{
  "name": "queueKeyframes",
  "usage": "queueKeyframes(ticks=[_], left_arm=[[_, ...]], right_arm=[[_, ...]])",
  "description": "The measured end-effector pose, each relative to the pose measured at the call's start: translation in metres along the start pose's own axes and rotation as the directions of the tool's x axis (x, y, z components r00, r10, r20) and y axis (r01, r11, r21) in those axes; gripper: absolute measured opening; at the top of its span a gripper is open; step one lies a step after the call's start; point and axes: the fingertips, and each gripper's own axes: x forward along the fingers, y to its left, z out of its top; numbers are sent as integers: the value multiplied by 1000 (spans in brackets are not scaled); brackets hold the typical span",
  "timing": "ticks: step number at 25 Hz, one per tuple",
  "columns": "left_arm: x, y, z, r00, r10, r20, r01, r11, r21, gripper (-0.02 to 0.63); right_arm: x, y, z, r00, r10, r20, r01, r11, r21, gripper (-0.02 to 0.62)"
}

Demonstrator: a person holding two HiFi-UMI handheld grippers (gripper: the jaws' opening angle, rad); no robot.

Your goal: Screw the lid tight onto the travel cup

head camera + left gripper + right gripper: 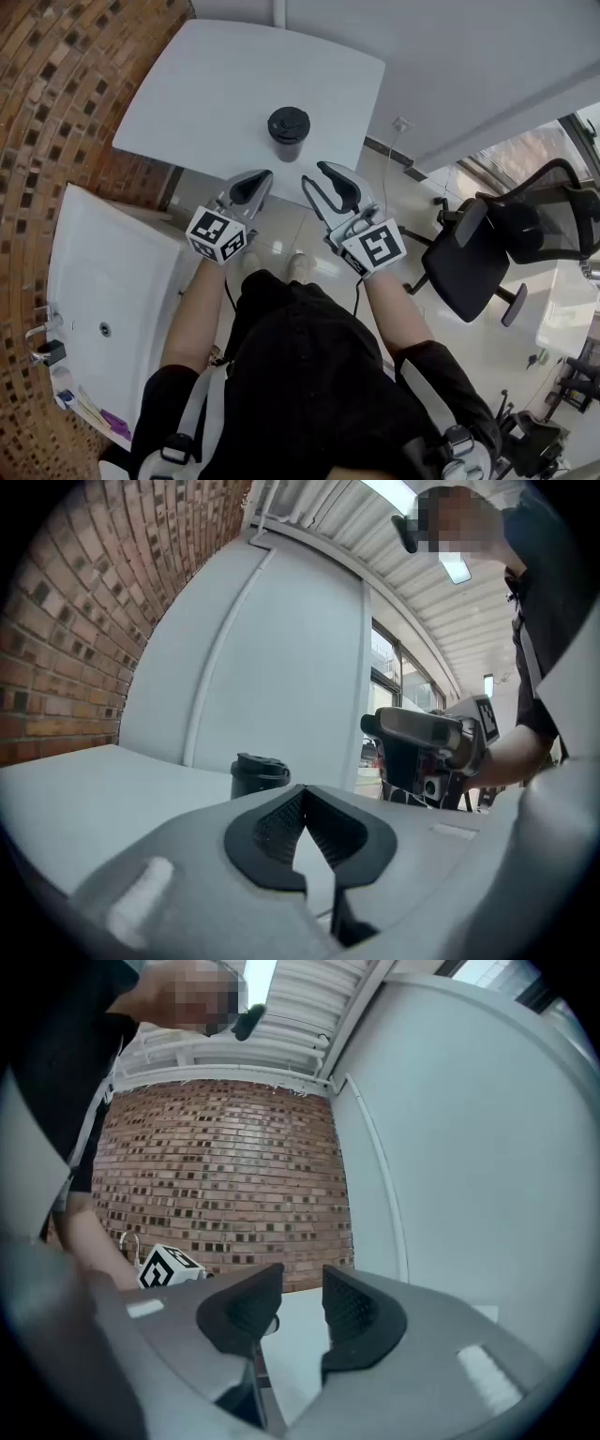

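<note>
- Standing short of the table [211, 89], a person holds both tools level over the floor [281, 225]. The left gripper [257, 182] has its jaws pressed together on nothing. The right gripper [313, 175] has its jaws slightly apart, also empty.
- Just ahead, between the two grippers' lines, the cup [288, 142] stands upright close to the table's near edge, its long axis vertical. The black lid [288, 122] sits on top; how tightly cannot be told.
- Both grippers look about equally near it. In the left gripper view the cup lies ahead, slightly left of the jaw tips; the right gripper view does not show it.
- The next move likely needs one gripper to brace the body from the side and the other to take the lid, with the left opening first.
- Bare tabletop surrounds the cup. A counter [122, 248] and brick wall [56, 94] lie left, a chair [478, 253] well right.
</note>
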Motion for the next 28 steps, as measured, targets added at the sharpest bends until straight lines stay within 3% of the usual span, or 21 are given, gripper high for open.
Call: queueKeyframes(ticks=[6,16,28], left_arm=[[-33,-39,23,999,-18,43,17,1000,22,2],[-117,-64,36,995,-73,68,69,996,54,2],[-199,-94,21,985,-166,38,165,986,14,3]], right_arm=[[-32,23,10,1000,-24,14,24,1000,-16,5],[-61,85,9,995,-101,8,101,995,-25,5],[-101,177,24,969,-244,42,246,967,-61,4]])
